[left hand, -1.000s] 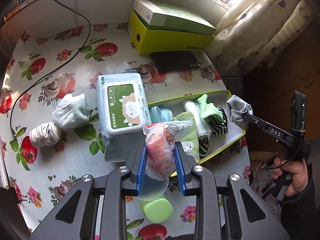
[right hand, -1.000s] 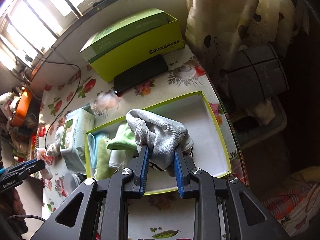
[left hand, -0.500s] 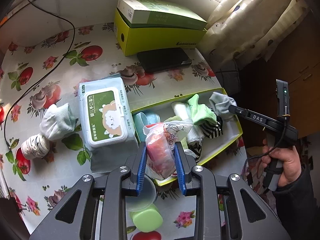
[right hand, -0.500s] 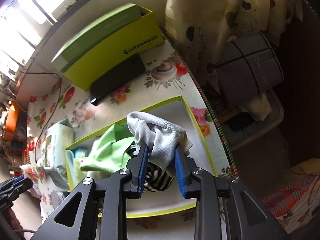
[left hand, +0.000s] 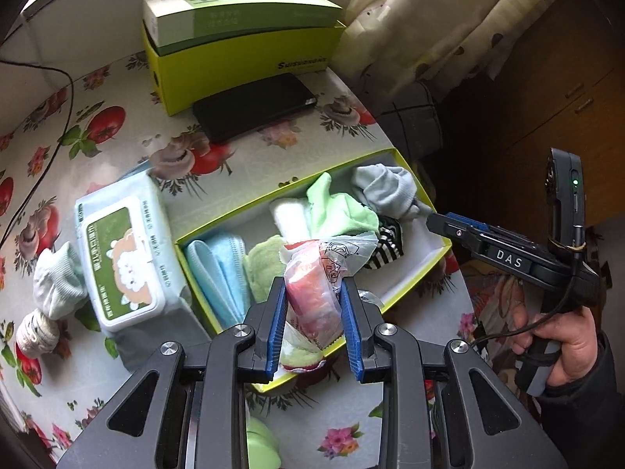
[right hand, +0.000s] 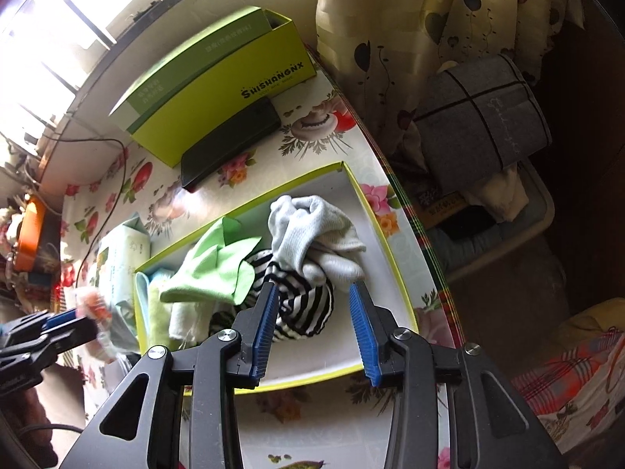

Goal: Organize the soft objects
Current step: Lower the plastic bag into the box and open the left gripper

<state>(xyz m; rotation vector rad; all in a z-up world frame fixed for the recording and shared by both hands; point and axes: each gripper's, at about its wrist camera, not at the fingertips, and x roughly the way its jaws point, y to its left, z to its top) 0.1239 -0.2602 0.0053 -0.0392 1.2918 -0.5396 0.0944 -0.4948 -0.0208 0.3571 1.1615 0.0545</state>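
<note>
The worktop [left hand: 250,156] fills both views, covered in a glossy oilcloth printed with tomatoes, mushrooms and flowers. At the upper middle of the left wrist view stands a rigid yellow-green carton [left hand: 242,58] with a flat green-and-white box resting in its open top, and a slim black rectangular case [left hand: 254,105] lies just in front of it.

The shallow tray [right hand: 386,234], stiff card with lime edges and a white floor, runs across the middle of both views. Inside it, from the left of the frame, lie a folded blue towel [left hand: 218,269], a fuzzy pale green cloth [left hand: 261,269], a white rolled cloth [left hand: 289,215], a smooth bright green cloth [right hand: 211,269], a black-and-white striped knit [right hand: 304,305] and a crumpled ribbed grey sock [right hand: 312,230] on top of the stripes toward the right end.

At the left of the left wrist view a soft plastic wipes pack [left hand: 125,262] with a hard flip lid sits beside the tray, with 2 balled socks [left hand: 58,281] further left.

The left gripper [left hand: 312,324] is clenched on a crinkly clear plastic bag [left hand: 320,285] holding something red, above the tray's near edge. The right gripper [right hand: 314,328] is opening, its ridged blue pads clear of the grey sock, which lies released in the tray just beyond the tips.
</note>
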